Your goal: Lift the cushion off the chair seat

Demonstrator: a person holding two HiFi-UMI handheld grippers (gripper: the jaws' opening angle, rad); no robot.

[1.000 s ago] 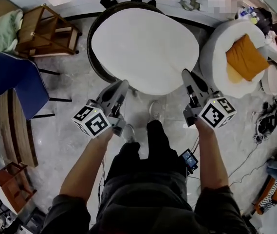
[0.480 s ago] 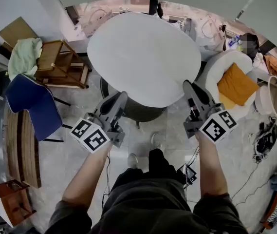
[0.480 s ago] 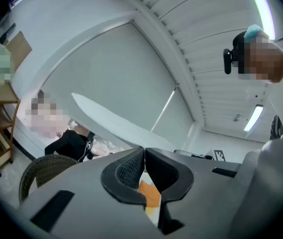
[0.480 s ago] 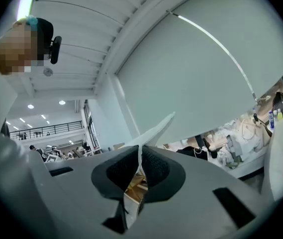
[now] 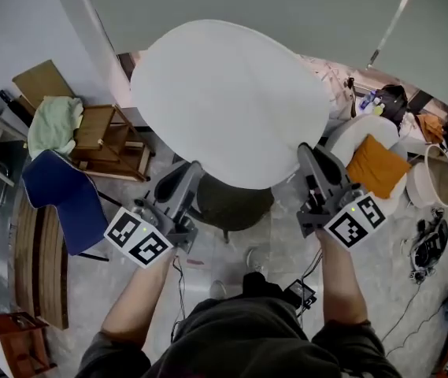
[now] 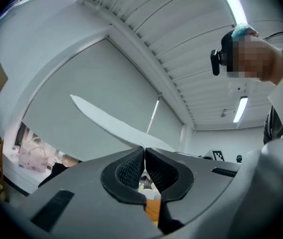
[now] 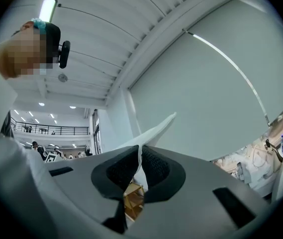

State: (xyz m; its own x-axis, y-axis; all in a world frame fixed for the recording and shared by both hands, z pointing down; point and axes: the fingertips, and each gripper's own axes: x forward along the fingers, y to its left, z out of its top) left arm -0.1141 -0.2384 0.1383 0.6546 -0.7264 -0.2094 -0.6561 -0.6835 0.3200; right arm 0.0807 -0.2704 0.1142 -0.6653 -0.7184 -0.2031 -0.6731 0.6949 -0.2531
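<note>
Grey left gripper and right gripper, lower centre, each clamp the near edge of the large white oval cushion, held clear above the dark round chair. At mid right, a white round padded tub holds an orange square pillow.

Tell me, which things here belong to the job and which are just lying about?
In the job: white cushion, held up by left gripper and right gripper; dark chair below it.
Lying about: orange pillow, blue chair, wooden rack, green cloth.
</note>
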